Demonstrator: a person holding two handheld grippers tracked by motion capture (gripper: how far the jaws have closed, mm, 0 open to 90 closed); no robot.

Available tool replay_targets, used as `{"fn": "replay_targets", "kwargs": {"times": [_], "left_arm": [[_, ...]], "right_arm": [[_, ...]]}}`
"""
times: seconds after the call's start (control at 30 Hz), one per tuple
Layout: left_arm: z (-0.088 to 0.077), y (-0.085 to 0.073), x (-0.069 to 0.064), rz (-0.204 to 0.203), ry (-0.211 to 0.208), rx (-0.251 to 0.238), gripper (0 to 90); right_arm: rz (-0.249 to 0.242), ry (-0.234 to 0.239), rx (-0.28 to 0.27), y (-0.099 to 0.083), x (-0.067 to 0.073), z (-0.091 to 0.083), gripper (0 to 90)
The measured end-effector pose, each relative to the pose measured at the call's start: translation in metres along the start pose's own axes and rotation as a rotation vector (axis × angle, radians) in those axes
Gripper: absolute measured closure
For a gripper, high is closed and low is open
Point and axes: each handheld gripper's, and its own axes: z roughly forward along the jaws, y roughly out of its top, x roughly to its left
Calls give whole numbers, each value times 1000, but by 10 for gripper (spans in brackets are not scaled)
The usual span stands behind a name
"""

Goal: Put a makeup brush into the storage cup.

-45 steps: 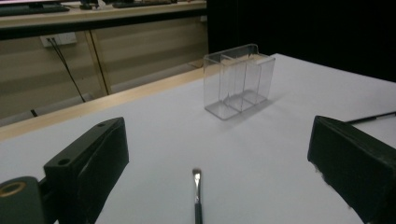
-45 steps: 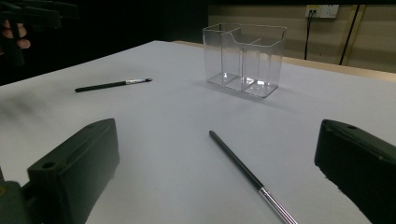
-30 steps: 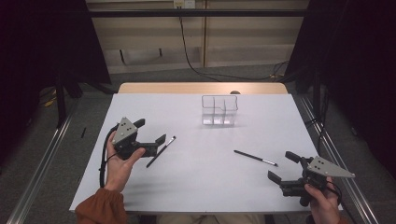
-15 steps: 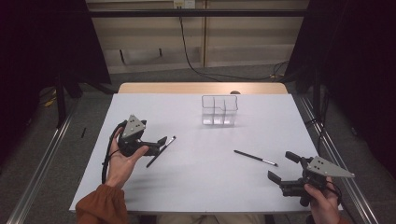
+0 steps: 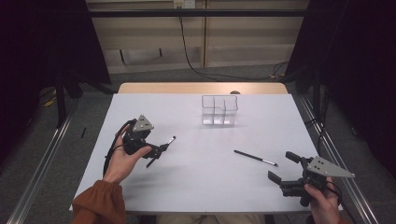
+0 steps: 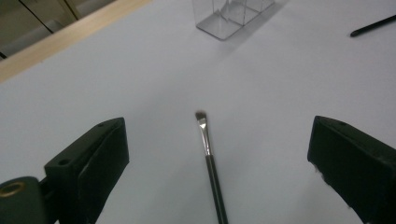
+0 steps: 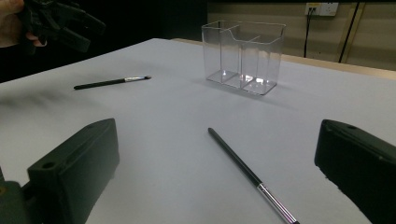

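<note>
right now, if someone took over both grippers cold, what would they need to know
Left gripper: open, empty, fingers either side of the left brush lying flat on the table; in the left gripper view neither finger touches it.
Right gripper: open, empty, low at the table's near right corner, aimed at the right brush, which lies flat between its fingers, untouched.
Clear organizer: upright toward the far edge; its compartments look empty.
Done: nothing gripped or placed.
Left: probably close on each brush, lift it and stand it in the organizer.
</note>
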Motion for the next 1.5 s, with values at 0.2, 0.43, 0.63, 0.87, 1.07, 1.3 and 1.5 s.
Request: {"fn": "replay_targets", "kwargs": {"times": [0.2,0.43,0.63,0.87,1.07,1.3,1.5], "left_arm": [[5,3,2,22,36,82,53],[11,3,7,3,8,172,53],[18,6,8,14,-3,287,58],[26,2,11,-22,-10,368,71],[33,2,11,11,-33,441,73],[42,-1,10,-4,-48,526,68],[44,-2,10,5,-65,554,166]], "right_arm": [[-1,-1,2,0,0,0,0],[-1,-3,2,0,0,-1,0],[-1,-1,4,0,0,0,0],[0,0,6,0,0,0,0],[1,1,11,-1,0,0,0],[4,1,13,-1,0,0,0],[4,2,13,-1,0,0,0]]}}
